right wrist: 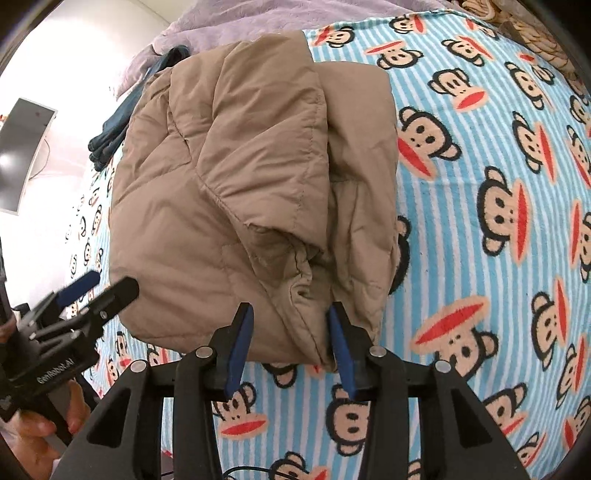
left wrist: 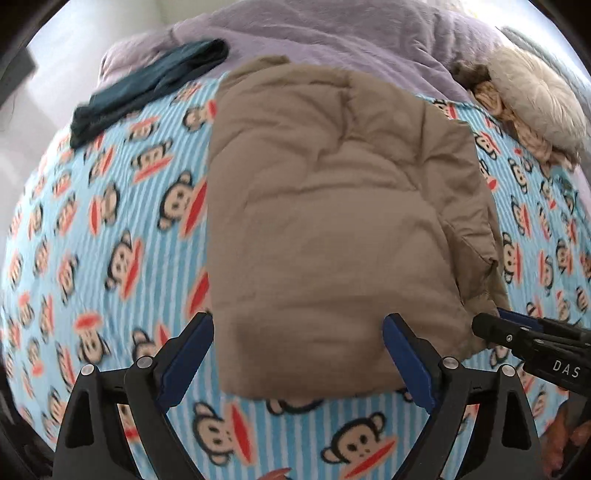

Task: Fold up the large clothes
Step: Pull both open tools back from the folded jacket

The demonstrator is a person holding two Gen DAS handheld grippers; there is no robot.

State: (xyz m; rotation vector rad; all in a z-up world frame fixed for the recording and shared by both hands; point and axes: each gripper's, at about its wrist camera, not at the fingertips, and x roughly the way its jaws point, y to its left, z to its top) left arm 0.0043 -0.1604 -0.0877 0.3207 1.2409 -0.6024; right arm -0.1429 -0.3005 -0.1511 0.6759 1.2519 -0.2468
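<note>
A tan puffy jacket (left wrist: 325,206) (right wrist: 229,184) lies folded into a thick bundle on the monkey-print bed sheet (left wrist: 110,229) (right wrist: 480,177). My left gripper (left wrist: 299,325) hovers over the bundle's near edge with its blue pads spread wide, one on each side and neither touching the cloth. My right gripper (right wrist: 290,314) stands open over the bundle's near right corner. A rumpled fold lies between its pads, which do not press on it. Each gripper shows in the other's view: the right gripper (left wrist: 493,321) at the jacket's right corner, the left gripper (right wrist: 110,282) at its left edge.
A dark teal garment (left wrist: 147,88) (right wrist: 110,125) lies at the far left of the bed. A purple blanket (left wrist: 332,29) (right wrist: 221,18) covers the far end, with a cream cushion (left wrist: 532,92) at the far right. A hand (right wrist: 37,435) holds the left gripper.
</note>
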